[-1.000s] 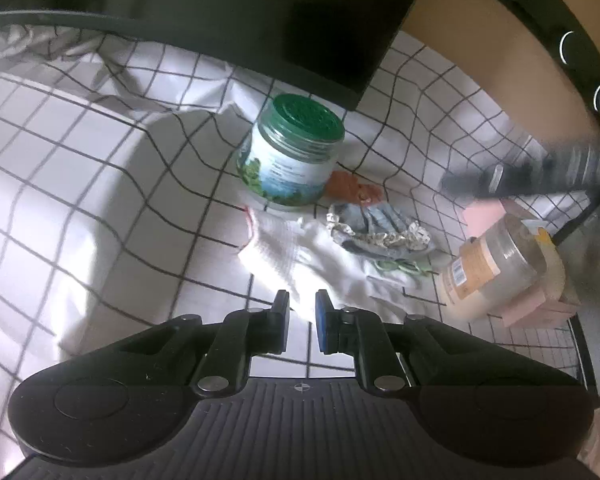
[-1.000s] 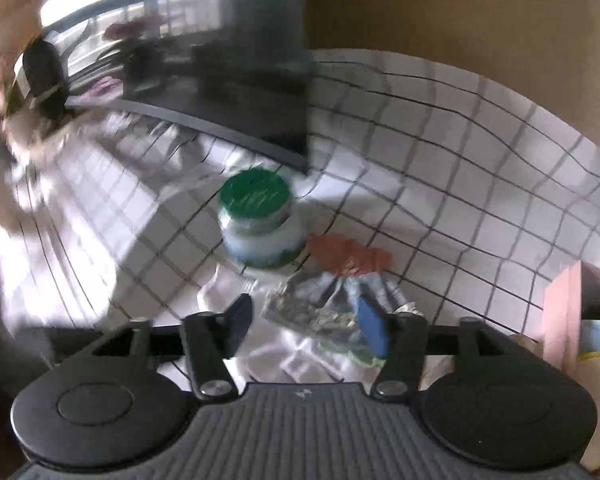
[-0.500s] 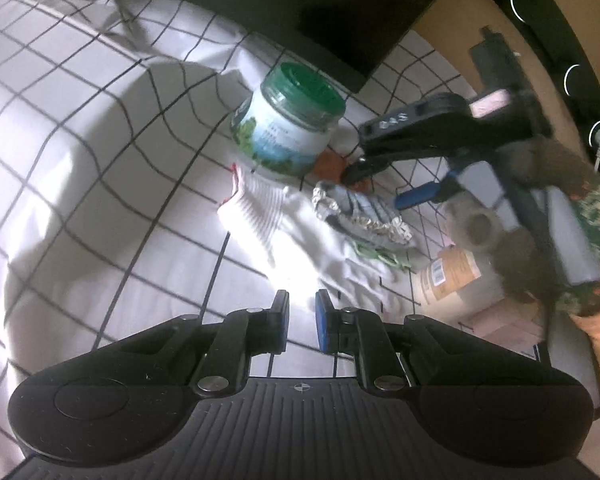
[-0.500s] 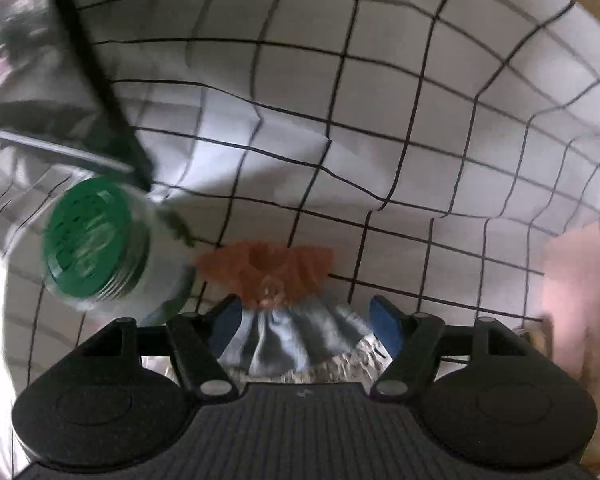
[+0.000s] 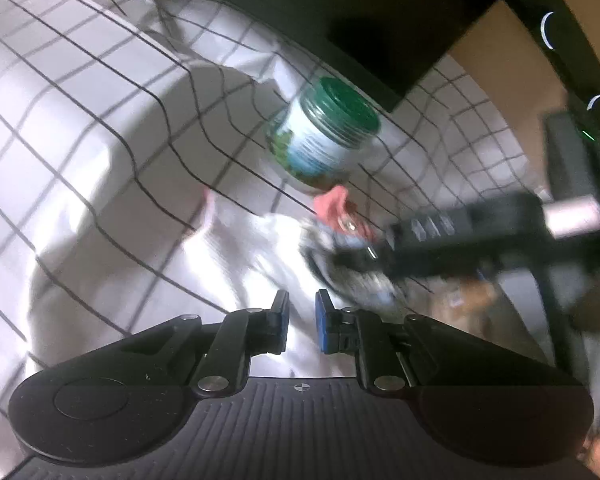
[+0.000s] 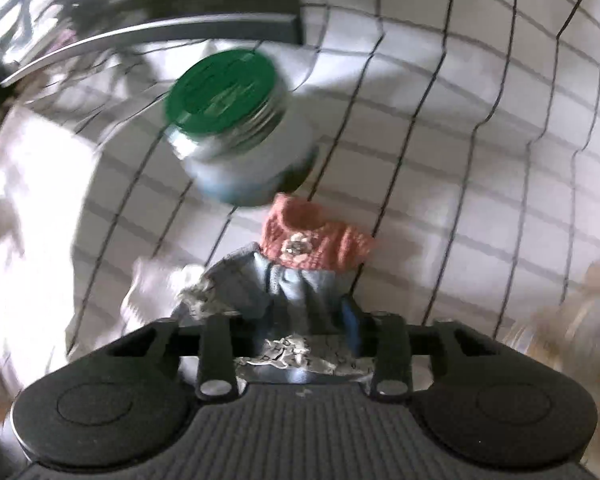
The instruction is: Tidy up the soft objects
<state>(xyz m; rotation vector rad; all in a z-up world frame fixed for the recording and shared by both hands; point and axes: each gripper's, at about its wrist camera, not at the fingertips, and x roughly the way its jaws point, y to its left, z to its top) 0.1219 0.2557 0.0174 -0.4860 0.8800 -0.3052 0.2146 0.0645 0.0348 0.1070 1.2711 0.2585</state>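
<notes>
Lettering on the green-lidded jar (image 6: 236,128) is blurred, unreadable. Right claw (image 6: 300,320), jaws just closing, pinches the doll dress (image 6: 300,272) at the jar's five o'clock; left claw (image 5: 302,316) is pressed together, empty.

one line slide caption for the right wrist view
Right claw, just closing, grips the blue skirt of a small doll dress beside a green-lidded jar on a checked cloth.
</notes>
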